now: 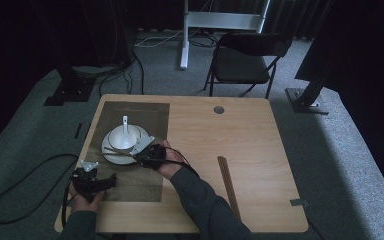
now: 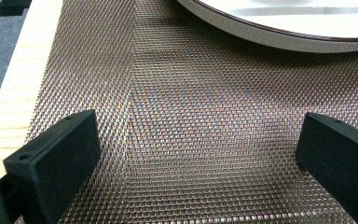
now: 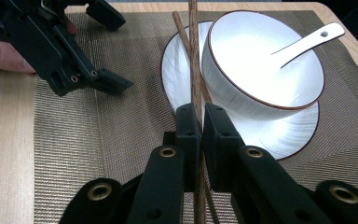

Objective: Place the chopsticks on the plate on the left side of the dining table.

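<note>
Two claws: right claw (image 3: 200, 121) clamps chopstick (image 3: 195, 56) over plate (image 3: 177, 60); left claw (image 2: 196, 154) wide, empty.

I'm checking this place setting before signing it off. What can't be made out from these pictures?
- Plate, left gripper view: most of it cut off by the top edge.
- Chopsticks, right gripper view: lower ends hidden behind the right tool.
- Second chopstick pair, high view: near end hidden by the sleeve.
- Spoon, high view: too small for detail.
</note>
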`<state>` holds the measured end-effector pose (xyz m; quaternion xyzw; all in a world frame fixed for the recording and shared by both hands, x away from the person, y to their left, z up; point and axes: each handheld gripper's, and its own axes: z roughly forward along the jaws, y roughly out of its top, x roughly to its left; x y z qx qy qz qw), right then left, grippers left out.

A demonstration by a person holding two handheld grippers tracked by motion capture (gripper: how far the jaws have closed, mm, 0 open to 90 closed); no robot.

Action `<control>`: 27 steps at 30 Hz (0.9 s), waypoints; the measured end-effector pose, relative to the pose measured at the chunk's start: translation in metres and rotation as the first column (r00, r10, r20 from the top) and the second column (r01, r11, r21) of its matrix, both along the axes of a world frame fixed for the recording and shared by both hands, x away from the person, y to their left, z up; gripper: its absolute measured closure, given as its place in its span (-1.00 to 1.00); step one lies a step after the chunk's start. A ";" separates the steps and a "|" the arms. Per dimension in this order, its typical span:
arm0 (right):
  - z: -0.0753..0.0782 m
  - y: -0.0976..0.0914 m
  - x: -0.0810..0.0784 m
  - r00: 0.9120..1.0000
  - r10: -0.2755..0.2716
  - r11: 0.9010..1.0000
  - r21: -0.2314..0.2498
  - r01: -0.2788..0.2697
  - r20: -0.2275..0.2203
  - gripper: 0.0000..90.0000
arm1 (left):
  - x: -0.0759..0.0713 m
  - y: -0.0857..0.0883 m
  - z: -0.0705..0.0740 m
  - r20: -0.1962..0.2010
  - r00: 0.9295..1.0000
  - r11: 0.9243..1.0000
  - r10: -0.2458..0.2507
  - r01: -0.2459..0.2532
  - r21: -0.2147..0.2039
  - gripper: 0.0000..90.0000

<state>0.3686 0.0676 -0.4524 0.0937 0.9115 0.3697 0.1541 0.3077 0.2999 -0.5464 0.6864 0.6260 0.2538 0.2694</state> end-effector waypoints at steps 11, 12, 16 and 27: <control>-0.006 0.005 0.003 1.000 0.008 1.000 -0.025 -0.008 -0.002 0.89 | 0.000 0.000 0.000 0.001 1.000 1.000 0.000 0.000 0.000 -1.00; -0.006 0.005 0.003 1.000 0.008 1.000 -0.025 -0.008 -0.002 0.89 | 0.000 0.000 0.000 0.001 1.000 1.000 0.000 0.000 0.000 -1.00; -0.007 0.008 0.005 1.000 0.018 0.999 -0.028 -0.018 0.004 0.89 | 0.000 0.000 0.000 -0.001 1.000 1.000 -0.001 0.001 0.001 -1.00; -0.009 0.017 0.007 0.999 0.037 0.999 -0.040 -0.036 0.009 0.89 | 0.000 0.000 0.000 0.001 1.000 1.000 0.000 0.000 0.000 -1.00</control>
